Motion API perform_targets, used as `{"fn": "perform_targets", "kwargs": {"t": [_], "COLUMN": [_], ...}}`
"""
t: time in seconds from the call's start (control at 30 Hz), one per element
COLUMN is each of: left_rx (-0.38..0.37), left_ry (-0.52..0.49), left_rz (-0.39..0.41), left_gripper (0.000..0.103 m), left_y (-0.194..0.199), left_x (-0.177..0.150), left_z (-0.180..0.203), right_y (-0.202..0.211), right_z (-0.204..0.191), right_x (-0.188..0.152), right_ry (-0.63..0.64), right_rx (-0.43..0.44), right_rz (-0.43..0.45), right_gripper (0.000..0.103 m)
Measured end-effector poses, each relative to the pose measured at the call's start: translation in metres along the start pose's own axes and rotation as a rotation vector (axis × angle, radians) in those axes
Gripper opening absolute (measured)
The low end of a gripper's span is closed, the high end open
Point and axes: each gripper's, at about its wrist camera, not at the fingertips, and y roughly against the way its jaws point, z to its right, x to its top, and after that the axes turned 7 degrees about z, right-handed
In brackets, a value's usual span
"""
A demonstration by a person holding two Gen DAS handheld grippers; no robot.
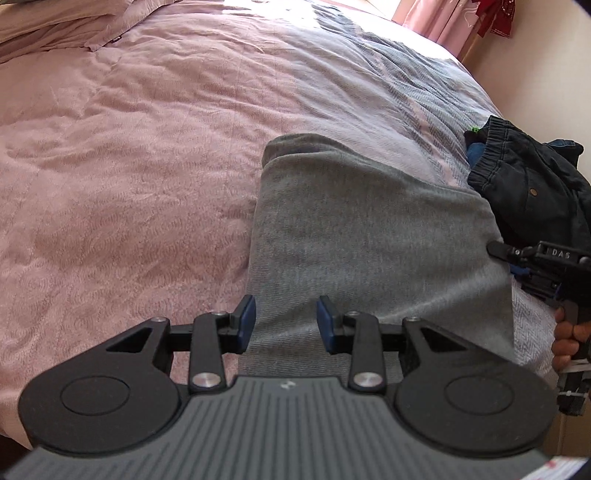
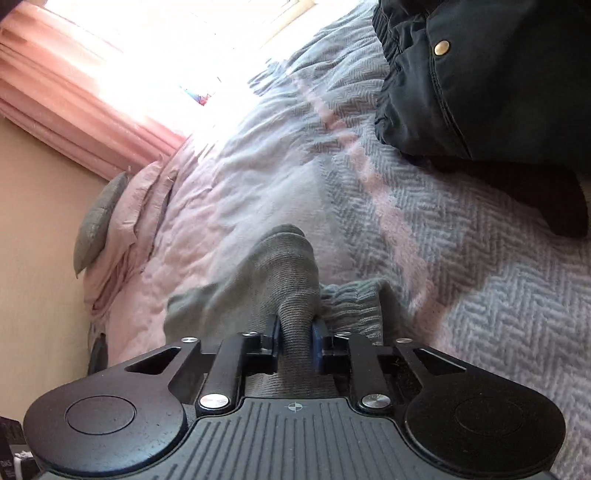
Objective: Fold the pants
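Grey pants (image 1: 369, 236) lie folded lengthwise on the bed, running away from me in the left wrist view. My left gripper (image 1: 286, 319) hovers open over their near left edge, blue pads apart with grey cloth showing between them but not pinched. In that view my right gripper (image 1: 496, 249) sits at the pants' right edge, held by a hand (image 1: 565, 339). The right wrist view shows the right gripper (image 2: 295, 341) shut on a bunched ridge of the grey pants (image 2: 288, 273), which rises between the pads.
A pink quilted duvet (image 1: 129, 166) covers the bed, with a grey herringbone blanket (image 2: 461, 295) on the right side. A pile of dark clothes (image 1: 532, 184) lies by the wall, close to the right gripper. Pillows (image 1: 55, 22) sit at the far left, pink curtains (image 2: 74, 99) by the window.
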Motion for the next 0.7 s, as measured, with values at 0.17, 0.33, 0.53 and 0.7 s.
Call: {"fn": "perform_targets", "kwargs": {"t": [0.17, 0.33, 0.53, 0.7], "left_rx": [-0.014, -0.003, 0.008, -0.009], "left_ry": [-0.033, -0.076, -0.114, -0.176], "left_rz": [0.008, -0.017, 0.010, 0.076], "left_gripper": [0.030, 0.030, 0.030, 0.029], "left_y": [-0.002, -0.015, -0.019, -0.038], "left_x": [-0.001, -0.006, 0.005, 0.037], "left_z": [0.004, 0.010, 0.014, 0.028], "right_y": [0.013, -0.027, -0.012, -0.039], "right_z": [-0.003, 0.002, -0.040, -0.062], "right_x": [0.005, -0.009, 0.004, 0.001], "right_ry": [0.086, 0.226, 0.434, 0.588], "right_rx": [-0.084, -0.308, -0.431, -0.316], "right_rz": [0.046, 0.001, 0.123, 0.102], "right_gripper": [0.008, 0.039, 0.059, 0.033]}}
